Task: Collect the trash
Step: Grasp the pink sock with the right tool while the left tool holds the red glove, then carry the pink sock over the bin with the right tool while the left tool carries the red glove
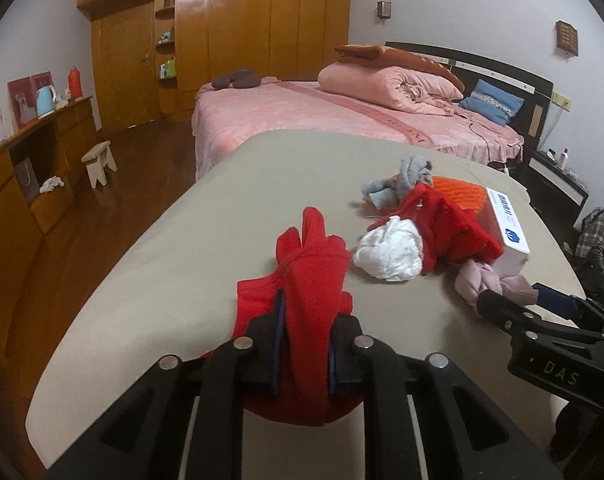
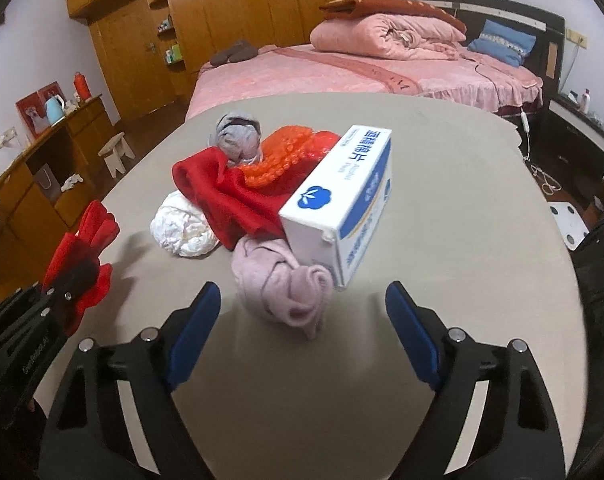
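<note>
Meanwhile, the left gripper (image 1: 302, 344) had its blue pads pinched tight on a red glove (image 1: 302, 280), the cloth bunched between the jaws and draping over the near edge of the grey-covered table (image 1: 182, 240). Ahead of it and to its right lay the rest of the heap: a crumpled white paper wad (image 1: 386, 254), a second red glove (image 1: 450, 228) draped over it, a balled grey sock (image 1: 402, 178) beyond, and an orange bubble-wrap sheet (image 1: 460, 192) behind that.

Further right, the right gripper (image 2: 302, 324) stood with its jaws spread wide and nothing pressed between them. A rolled pink sock (image 2: 286, 284) sat just ahead of its fingertips, roughly centred in the gap. Touching the sock on its far right side was a white and blue box of alcohol pads (image 2: 342, 200), standing tilted against the pile.

The task's likely trash, judging by looks, was the paper wad, the bubble wrap and perhaps the box; the gloves and socks looked like clothing being cleared away. To do the step well, the right gripper should probably advance straight so both pads bracket the sock's thick rolled end, then close low near the tabletop without nudging the box, which might topple. The left should keep its pinch firm, since the glove hung loose and could slip.
</note>
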The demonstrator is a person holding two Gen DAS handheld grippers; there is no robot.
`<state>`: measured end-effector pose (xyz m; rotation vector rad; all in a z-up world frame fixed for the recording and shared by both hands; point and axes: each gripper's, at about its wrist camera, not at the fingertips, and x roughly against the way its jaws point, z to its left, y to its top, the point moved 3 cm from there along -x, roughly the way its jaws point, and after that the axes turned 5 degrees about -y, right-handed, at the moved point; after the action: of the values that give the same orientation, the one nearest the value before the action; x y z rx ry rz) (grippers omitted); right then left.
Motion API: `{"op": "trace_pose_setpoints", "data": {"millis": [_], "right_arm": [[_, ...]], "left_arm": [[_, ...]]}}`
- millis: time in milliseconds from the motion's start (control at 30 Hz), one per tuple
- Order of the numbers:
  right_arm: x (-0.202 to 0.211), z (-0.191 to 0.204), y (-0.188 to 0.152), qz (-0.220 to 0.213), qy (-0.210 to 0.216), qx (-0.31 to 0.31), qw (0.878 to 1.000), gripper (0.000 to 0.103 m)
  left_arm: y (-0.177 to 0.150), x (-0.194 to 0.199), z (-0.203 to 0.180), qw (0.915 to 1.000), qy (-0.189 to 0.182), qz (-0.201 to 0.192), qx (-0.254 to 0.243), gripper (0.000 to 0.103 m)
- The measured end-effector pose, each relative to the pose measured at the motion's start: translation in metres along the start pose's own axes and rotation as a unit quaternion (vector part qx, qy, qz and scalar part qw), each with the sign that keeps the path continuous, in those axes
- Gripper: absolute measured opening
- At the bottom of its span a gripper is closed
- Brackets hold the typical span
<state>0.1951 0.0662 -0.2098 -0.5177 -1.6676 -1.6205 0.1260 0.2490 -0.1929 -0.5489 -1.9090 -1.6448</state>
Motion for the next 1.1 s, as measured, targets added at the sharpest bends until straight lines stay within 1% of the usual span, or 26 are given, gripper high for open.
{"op": "trace_pose_setpoints", "data": {"millis": [67,100,133,167,233,333,433,567,733,900,1100], "right_arm": [[-0.005,0.004,0.0,0.007,0.002,-0.002,1.0,0.077],[-0.007,0.006,-0.001,0.012,0.005,-0.003,1.0,0.073],[-0.009,0.008,-0.001,0.017,0.006,-0.002,1.0,0.067],[-0.01,0.01,-0.002,0.023,0.005,0.001,1.0,0.063],[-0.011,0.011,-0.003,0.025,0.012,0.002,1.0,0.048],[-0.007,0.011,-0.004,0.024,0.021,0.005,0.999,0.038],[-0.001,0.01,-0.007,0.022,0.028,0.012,0.999,0.033],[0.008,0.002,-0.01,0.023,0.034,0.009,0.999,0.031],[0.018,-0.014,-0.012,0.022,0.037,-0.003,0.999,0.031],[0.026,-0.035,-0.016,0.021,0.03,-0.01,0.999,0.031],[0.049,-0.062,-0.02,0.005,0.018,-0.009,1.0,0.031]], "left_arm": [[0.0,-0.002,0.003,1.0,0.0,0.002,0.002,0.016],[0.0,-0.003,0.004,1.0,-0.001,0.003,0.002,0.016],[0.0,-0.004,0.005,1.0,-0.002,0.004,0.004,0.016],[-0.001,-0.004,0.006,1.0,-0.004,0.006,0.006,0.016],[-0.001,-0.005,0.008,0.9999,-0.007,0.008,0.01,0.017],[-0.002,-0.004,0.008,0.9999,-0.009,0.008,0.01,0.017],[-0.001,-0.003,0.006,1.0,-0.007,0.006,0.002,0.017],[0.0,0.002,0.0,1.0,-0.006,0.0,-0.007,0.017],[0.0,0.006,-0.009,0.9999,-0.013,-0.001,-0.01,0.017],[0.001,0.01,-0.027,0.9994,-0.027,-0.002,-0.02,0.017],[0.005,0.018,-0.054,0.9982,-0.05,-0.008,-0.033,0.017]]}}
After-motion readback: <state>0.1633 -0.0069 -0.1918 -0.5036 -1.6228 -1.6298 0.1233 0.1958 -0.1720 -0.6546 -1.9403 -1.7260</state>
